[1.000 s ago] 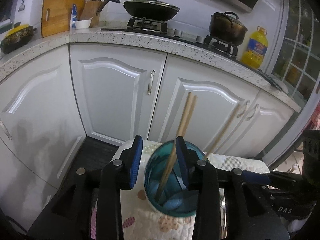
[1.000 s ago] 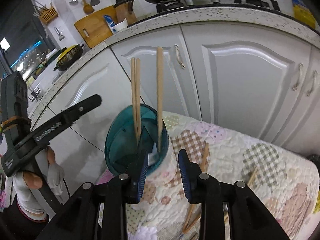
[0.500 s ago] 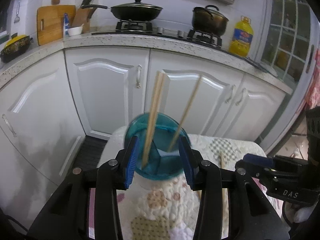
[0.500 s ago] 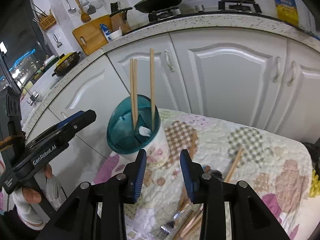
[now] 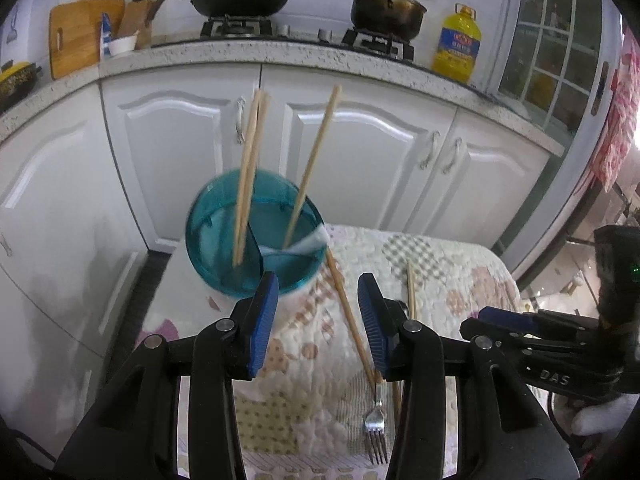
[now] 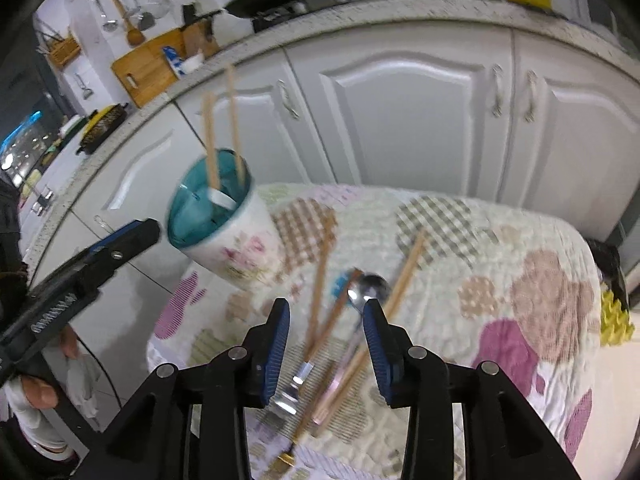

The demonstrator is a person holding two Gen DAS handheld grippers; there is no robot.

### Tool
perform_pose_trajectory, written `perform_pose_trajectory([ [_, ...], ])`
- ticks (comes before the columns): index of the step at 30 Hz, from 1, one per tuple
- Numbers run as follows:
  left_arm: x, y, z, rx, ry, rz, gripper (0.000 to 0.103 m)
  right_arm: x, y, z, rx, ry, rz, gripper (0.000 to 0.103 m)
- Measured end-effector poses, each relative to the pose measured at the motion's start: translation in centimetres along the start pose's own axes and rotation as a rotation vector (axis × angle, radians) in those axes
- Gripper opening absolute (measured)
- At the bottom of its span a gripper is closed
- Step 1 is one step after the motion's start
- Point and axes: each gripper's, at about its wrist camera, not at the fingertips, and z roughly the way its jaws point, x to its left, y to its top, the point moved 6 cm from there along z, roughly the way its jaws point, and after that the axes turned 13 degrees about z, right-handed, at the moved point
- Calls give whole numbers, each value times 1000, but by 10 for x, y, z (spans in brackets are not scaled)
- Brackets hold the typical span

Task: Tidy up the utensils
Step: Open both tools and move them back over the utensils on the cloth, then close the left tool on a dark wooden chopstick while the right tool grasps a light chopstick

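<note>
The left hand-held gripper (image 5: 318,320) stands with its blue pads apart and nothing between them; its jaws have just been opening. Just ahead of its left pad, the teal-lined utensil holder (image 5: 256,240) stands on the quilted cloth (image 5: 460,276), with three chopsticks (image 5: 248,184) upright inside, two close together and one leaning apart. Between and below its pads a loose chopstick (image 5: 348,312) lies on the cloth, and nearer the camera a fork (image 5: 376,426) points its tines toward the lens. The right hand-held gripper (image 6: 326,340) is also parted and empty, its jaws having just been widening. Ahead of it, between the pads, lie several loose chopsticks (image 6: 320,280) and a metal spoon (image 6: 370,288), crossing one another on the cloth; the view is blurred, so their exact overlaps cannot be told. The holder sits well ahead and to the left of this gripper, near the cloth's far left corner. White cabinet doors (image 5: 360,152) stand beyond.
</note>
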Motion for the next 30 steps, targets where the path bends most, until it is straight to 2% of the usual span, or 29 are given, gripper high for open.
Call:
perform_pose_trajectory([
  [6, -9, -29, 21, 90, -60, -8, 41, -31, -14, 30, 66, -40, 55, 37],
  [15, -29, -63, 51, 204, -120, 14, 41, -46, -14, 85, 136, -100, 66, 37],
  [18, -37, -65, 60, 221, -135, 30, 41, -57, -9, 96, 130, -129, 95, 26],
  [21, -44, -64, 67, 227, -142, 47, 41, -65, -7, 106, 152, -102, 141, 18],
  [23, -47, -63, 72, 231, -146, 55, 41, -65, -5, 106, 143, -99, 129, 13],
  [26, -52, -62, 81, 238, -157, 68, 41, -68, -5, 103, 138, -116, 100, 12],
  [30, -62, -60, 95, 257, -163, 91, 41, -73, -4, 101, 147, -103, 133, 12],
])
